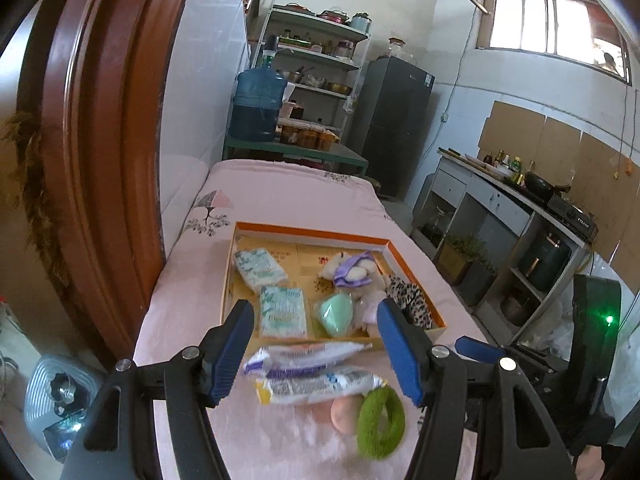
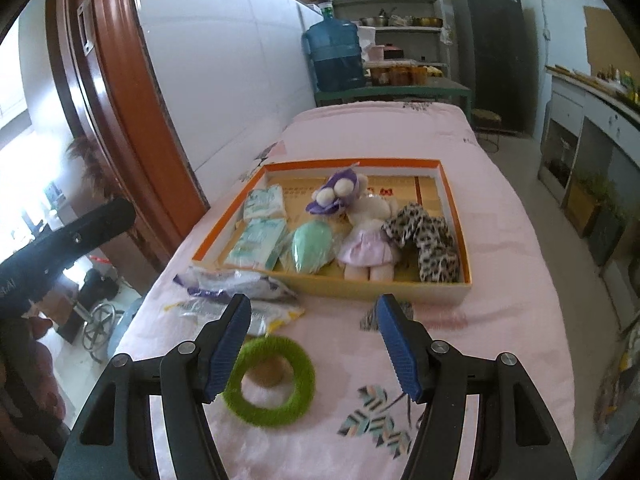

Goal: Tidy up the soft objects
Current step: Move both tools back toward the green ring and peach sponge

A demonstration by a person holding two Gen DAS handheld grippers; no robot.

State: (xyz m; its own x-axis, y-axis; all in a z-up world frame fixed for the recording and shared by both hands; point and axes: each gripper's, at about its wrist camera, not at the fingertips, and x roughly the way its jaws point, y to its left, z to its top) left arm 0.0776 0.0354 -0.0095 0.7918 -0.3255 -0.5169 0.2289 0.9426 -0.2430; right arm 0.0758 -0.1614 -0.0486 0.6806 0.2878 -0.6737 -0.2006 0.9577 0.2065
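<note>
Left wrist view: left hand-held gripper (image 1: 316,354) spread wide, nothing between the blue pads, hovering over the pink-covered surface (image 1: 288,196). Just ahead of the pads: 2 plastic-wrapped packs (image 1: 312,372) lying side by side, touching. Nearer the camera, green fuzzy ring (image 1: 380,422) overlapping a peach round pad (image 1: 346,414). Orange-rimmed tray (image 1: 312,232) beyond the packs, holding 2 tissue packs (image 1: 272,288) on its left side, mint sponge (image 1: 335,314) at centre front, purple-and-white plush (image 1: 352,268) behind it, leopard-print cloth (image 1: 412,296) at the right. Part of the right hand-held gripper (image 1: 476,350) visible at lower right.

Right wrist view: right hand-held gripper (image 2: 316,348) also wide apart, holding nothing. Green fuzzy ring (image 2: 269,380) on the surface (image 2: 480,340) just beside the left pad, peach pad showing through its hole. Plastic-wrapped packs (image 2: 236,292) left of centre, against the tray's near wall (image 2: 360,288). Inside: tissue packs, mint sponge (image 2: 310,246), plush doll in pink skirt (image 2: 368,240), leopard-print cloth (image 2: 428,240) along the right.
</note>
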